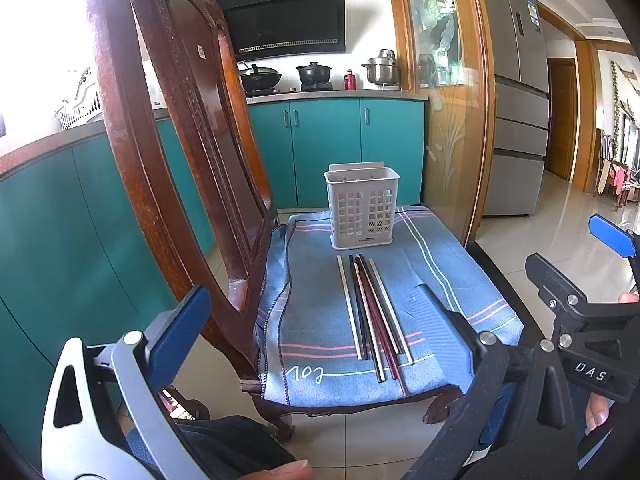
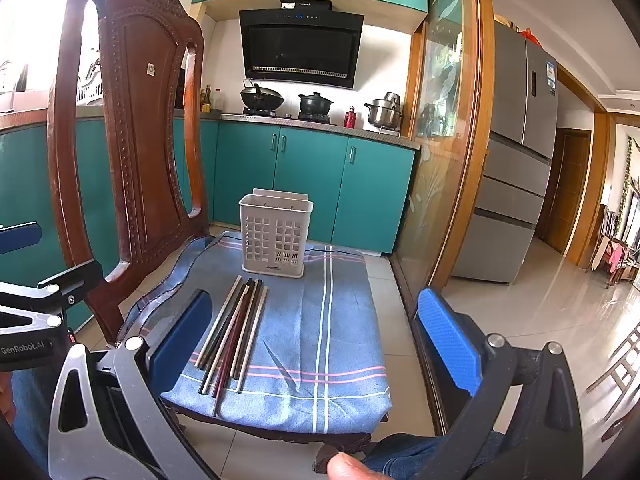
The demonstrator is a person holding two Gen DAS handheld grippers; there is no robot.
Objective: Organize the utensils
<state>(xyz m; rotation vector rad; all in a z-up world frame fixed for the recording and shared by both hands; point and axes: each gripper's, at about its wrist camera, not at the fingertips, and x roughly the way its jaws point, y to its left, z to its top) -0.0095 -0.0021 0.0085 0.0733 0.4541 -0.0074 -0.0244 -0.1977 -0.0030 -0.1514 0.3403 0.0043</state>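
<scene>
Your holder (image 2: 274,236) interior is hidden behind its lattice wall, contents unreadable. Label (image 2: 273,268) at its base too small to read. Your right gripper (image 1: 592,280) is cut by the left view's edge, chair (image 1: 168,128) top cropped too

Ahead of the right gripper (image 2: 316,336), between its spread fingers, a bundle of chopsticks (image 2: 234,336) lay on a cloth (image 2: 320,320) over a chair seat, a basket (image 2: 274,232) stood just beyond them, and the chair back (image 2: 128,128) rose to the left.
</scene>
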